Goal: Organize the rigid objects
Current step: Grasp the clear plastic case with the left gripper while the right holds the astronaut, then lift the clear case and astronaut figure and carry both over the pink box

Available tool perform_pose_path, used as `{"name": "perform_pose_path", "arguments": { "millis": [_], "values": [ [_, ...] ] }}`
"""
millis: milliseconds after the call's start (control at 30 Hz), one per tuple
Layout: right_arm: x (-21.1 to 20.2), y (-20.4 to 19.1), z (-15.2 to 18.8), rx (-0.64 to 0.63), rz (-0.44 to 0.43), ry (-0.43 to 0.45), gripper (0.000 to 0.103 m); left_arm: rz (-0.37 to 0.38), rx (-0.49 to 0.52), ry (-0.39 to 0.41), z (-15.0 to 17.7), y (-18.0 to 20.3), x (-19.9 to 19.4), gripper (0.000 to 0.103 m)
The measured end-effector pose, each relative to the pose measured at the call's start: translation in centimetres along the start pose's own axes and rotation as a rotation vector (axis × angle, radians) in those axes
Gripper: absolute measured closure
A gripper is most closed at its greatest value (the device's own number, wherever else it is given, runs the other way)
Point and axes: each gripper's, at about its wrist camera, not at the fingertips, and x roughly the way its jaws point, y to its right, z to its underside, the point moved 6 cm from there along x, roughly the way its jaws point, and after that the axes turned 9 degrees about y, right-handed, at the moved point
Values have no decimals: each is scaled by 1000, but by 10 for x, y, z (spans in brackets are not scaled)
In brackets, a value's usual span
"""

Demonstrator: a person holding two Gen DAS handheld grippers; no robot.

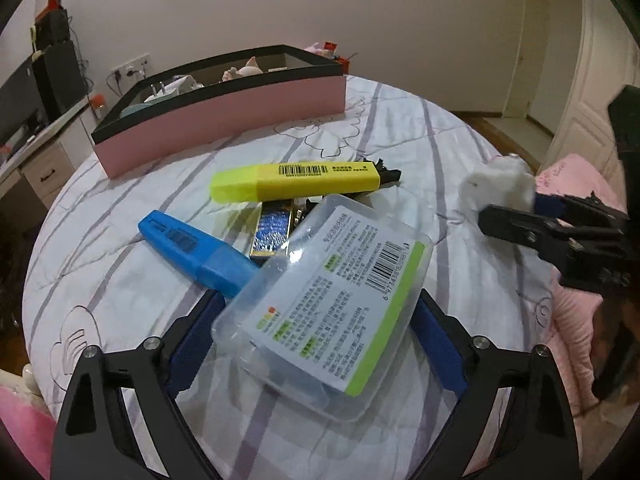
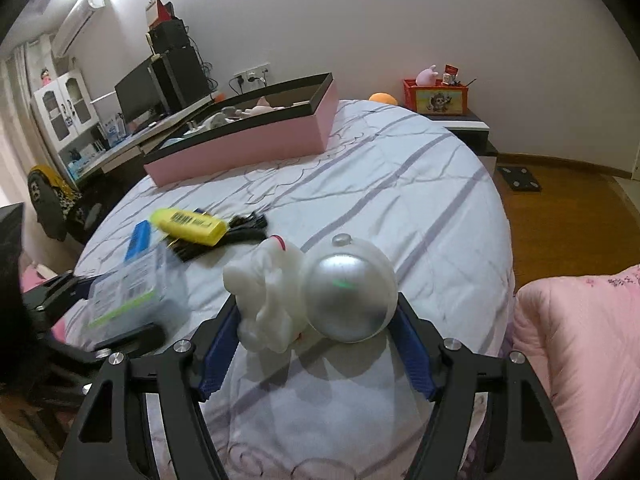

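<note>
- The clear plastic case (image 1: 320,312), with a white printed label edged in lime green and a barcode, lies tilted on the striped bedsheet (image 1: 460,152) between the blue pads of the left gripper (image 1: 316,320); the jaws are wide, and whether the pads press it I cannot tell.
- The right gripper (image 2: 316,324) grips a white figurine (image 2: 268,304) with a silver dome (image 2: 348,296), one pad on each side.
- Behind the case lie a blue marker (image 1: 196,248), a yellow highlighter (image 1: 296,182) and a small gold-edged blue item (image 1: 274,232).
- A pink box (image 1: 224,120) with a black rim stands further back on the bed.
- Only the right wrist view shows the red crate (image 2: 436,98) and wooden floor (image 2: 568,216).
</note>
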Motion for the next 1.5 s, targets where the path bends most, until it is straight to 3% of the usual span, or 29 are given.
{"name": "perform_pose_path", "arguments": {
  "millis": [267,433,667,767,867,900,1000,1300,1500],
  "values": [
    [1,-15,5,-30,-37,-1,30,-13,-107,113,-11,-7,-11,28],
    [7,-22,5,-40,-40,7,30,-21,-93,99,-11,-7,-6,28],
    [10,-23,5,-37,-47,7,31,42,-139,113,-16,-5,-6,28],
    [9,-23,6,-42,-49,7,31,85,-170,124,-19,-5,-8,20],
    [9,-24,6,-52,-41,6,31,53,-131,103,-18,-5,-3,23],
    [10,-24,6,-55,-38,6,31,52,-121,98,-17,-4,-1,29],
    [10,-25,6,-59,-31,8,31,57,-105,99,-15,0,1,35],
    [10,-25,5,-58,-22,18,30,57,-96,74,-15,1,9,36],
    [7,-27,3,-58,-16,24,31,-1,-57,133,-20,3,-1,37]
  ]
}}
